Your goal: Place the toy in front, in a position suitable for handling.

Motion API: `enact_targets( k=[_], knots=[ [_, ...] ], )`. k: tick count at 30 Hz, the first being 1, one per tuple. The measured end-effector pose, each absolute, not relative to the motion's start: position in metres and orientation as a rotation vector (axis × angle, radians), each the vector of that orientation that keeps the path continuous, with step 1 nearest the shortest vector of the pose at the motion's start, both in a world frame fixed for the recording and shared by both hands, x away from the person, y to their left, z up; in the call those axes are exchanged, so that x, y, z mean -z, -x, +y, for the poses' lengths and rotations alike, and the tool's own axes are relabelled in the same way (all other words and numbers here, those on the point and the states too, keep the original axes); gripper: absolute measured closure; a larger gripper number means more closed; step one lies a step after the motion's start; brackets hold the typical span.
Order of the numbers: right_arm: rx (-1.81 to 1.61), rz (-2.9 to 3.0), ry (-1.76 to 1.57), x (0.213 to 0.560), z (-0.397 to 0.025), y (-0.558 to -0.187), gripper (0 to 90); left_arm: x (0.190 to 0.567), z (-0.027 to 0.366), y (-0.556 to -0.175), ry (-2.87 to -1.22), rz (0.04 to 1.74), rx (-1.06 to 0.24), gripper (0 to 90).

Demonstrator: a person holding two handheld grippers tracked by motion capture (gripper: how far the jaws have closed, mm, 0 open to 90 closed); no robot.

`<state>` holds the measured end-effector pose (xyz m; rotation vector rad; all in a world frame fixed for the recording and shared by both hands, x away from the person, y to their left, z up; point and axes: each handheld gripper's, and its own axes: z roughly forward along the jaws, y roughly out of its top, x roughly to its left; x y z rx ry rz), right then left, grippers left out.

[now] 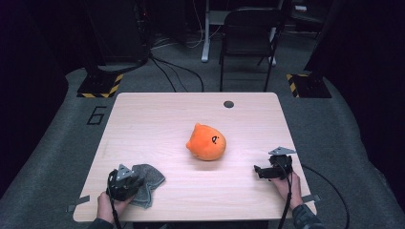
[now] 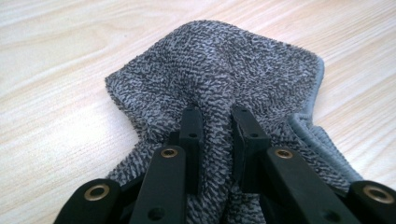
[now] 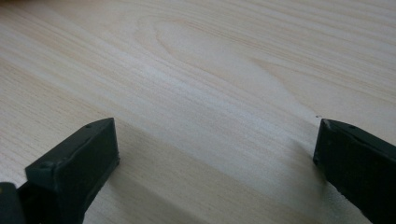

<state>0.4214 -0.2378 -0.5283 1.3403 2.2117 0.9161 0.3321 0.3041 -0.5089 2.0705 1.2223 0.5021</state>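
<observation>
The grey cloth [image 2: 219,88] is lying at the near left of the surface [image 1: 157,119], bunching up where the left gripper [image 2: 215,121] is pinching a fold of it. The right gripper [image 3: 215,154] is resting spread apart over bare wood at the near right, and an orange plush toy [image 1: 206,141] is sitting mid-surface between them.

The high view looks forward and down over the whole pale wooden table [image 1: 157,119]; the left gripper view sits very close over the crumpled grey terry cloth [image 2: 219,79], seen at seven o'clock [image 1: 148,183] from above; the right gripper view skims bare wood near four o'clock.
</observation>
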Motion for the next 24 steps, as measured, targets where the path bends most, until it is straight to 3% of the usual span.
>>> enact_targets(
  k=[11, 24],
  knots=[
    [-0.916, 2.211, -1.341, 0.528, -0.238, -0.421, 0.0, 0.492, 0.291, -0.329, -2.068, 1.114, -0.461, 76.0],
    [-0.916, 2.211, -1.341, 0.528, -0.238, -0.421, 0.0, 0.477, 0.236, -0.337, -2.105, 0.919, -0.393, 75.6]
  ],
)
